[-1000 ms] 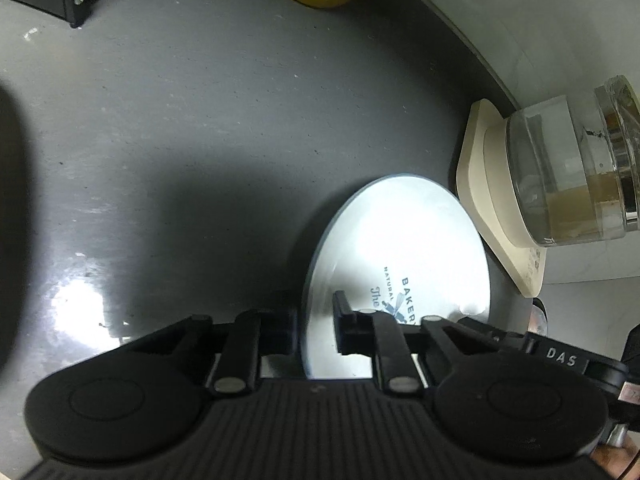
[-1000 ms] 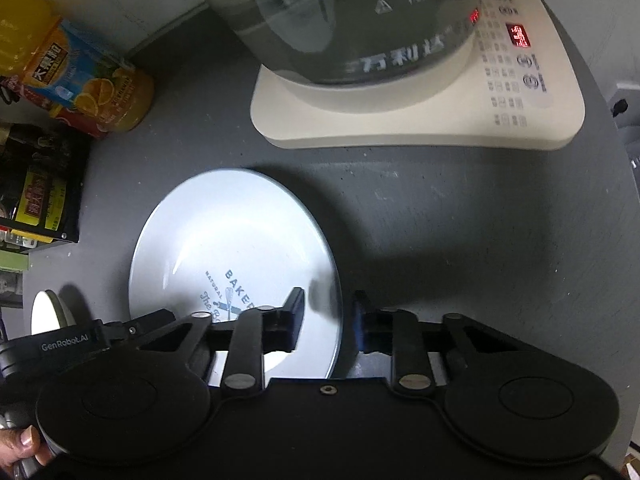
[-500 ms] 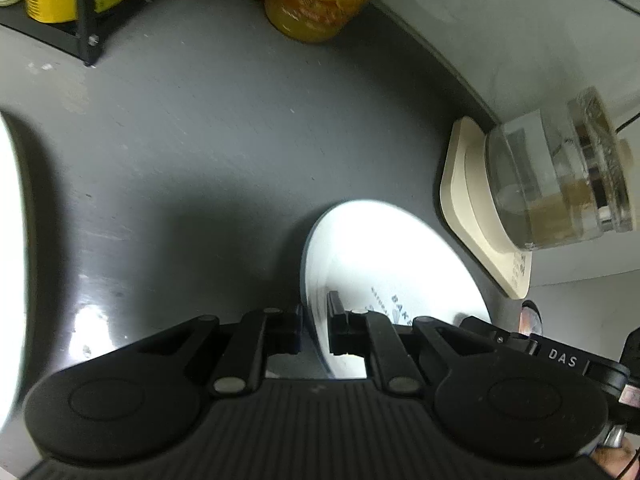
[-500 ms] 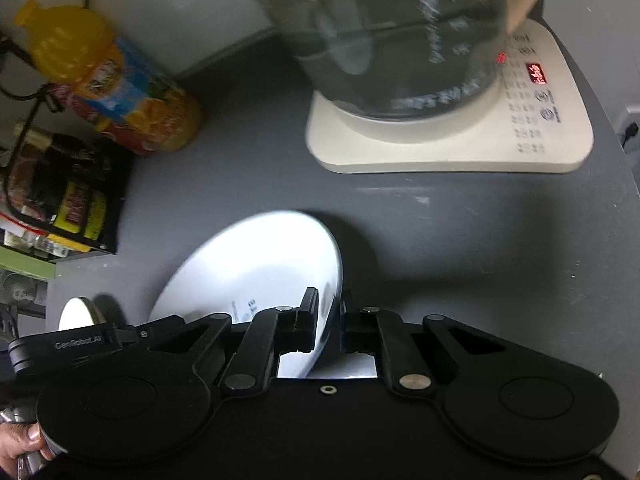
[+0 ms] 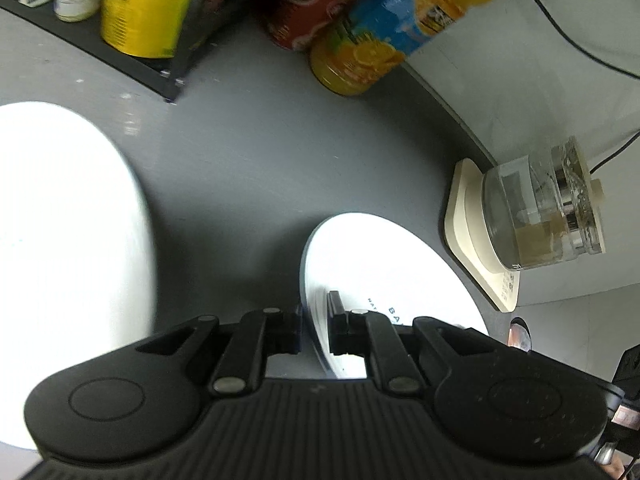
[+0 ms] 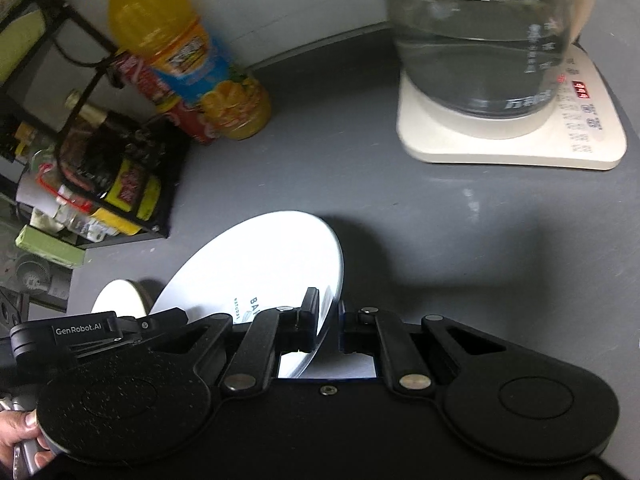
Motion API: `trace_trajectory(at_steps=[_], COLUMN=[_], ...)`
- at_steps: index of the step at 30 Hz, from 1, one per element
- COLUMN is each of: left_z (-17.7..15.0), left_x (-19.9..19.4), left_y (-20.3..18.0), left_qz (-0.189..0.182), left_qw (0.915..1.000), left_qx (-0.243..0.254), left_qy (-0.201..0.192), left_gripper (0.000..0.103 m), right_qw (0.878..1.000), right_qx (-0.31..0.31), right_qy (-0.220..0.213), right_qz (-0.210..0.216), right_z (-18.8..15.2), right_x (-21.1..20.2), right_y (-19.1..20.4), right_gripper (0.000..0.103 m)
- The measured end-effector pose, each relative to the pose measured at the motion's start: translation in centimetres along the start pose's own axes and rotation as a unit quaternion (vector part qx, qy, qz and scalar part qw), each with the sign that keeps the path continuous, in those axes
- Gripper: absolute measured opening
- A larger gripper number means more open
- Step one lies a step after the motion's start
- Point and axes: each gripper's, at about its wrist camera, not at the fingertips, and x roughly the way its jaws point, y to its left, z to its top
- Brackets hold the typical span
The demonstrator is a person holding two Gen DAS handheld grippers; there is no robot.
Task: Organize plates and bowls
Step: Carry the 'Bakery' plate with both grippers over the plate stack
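You're over a dark grey surface (image 6: 460,216), matte, with a few pale scuffs. Back left on it: a black wire rack (image 6: 120,184) packed with jars and packets. Just beside the rack, an orange juice bottle (image 6: 192,60) stands with a red can (image 6: 160,92) touching it. Back right: a cream kettle base (image 6: 508,140) carrying a glass kettle (image 6: 476,40), cords trailing behind. Near left, a second white dish (image 5: 60,240) sits on the surface, overexposed; you can't tell whether it's a plate or a bowl.
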Motion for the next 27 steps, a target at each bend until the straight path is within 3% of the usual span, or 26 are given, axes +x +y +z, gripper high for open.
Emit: trace_trajectory(at_steps=[15, 27], left_z=[0.7, 0.8], left_x=[-6.8, -9.5], left_y=[7.6, 12.4], left_qz=[0.008, 0.015], left_qw=[0.9996, 0.9996], left_qx=[-0.013, -0.012], left_qy=[-0.022, -0.02], left_gripper=[0.009, 0.009], right_qw=[0.999, 1.0], right_qx=[-0.024, -0.026], right_qy=[0.0, -0.001], right_qz=[0.021, 0.016], right_z=[-3.6, -6.5], right_x=[1.0, 2.2], right_y=[8.3, 13.0], right_gripper=[0.01, 0.01])
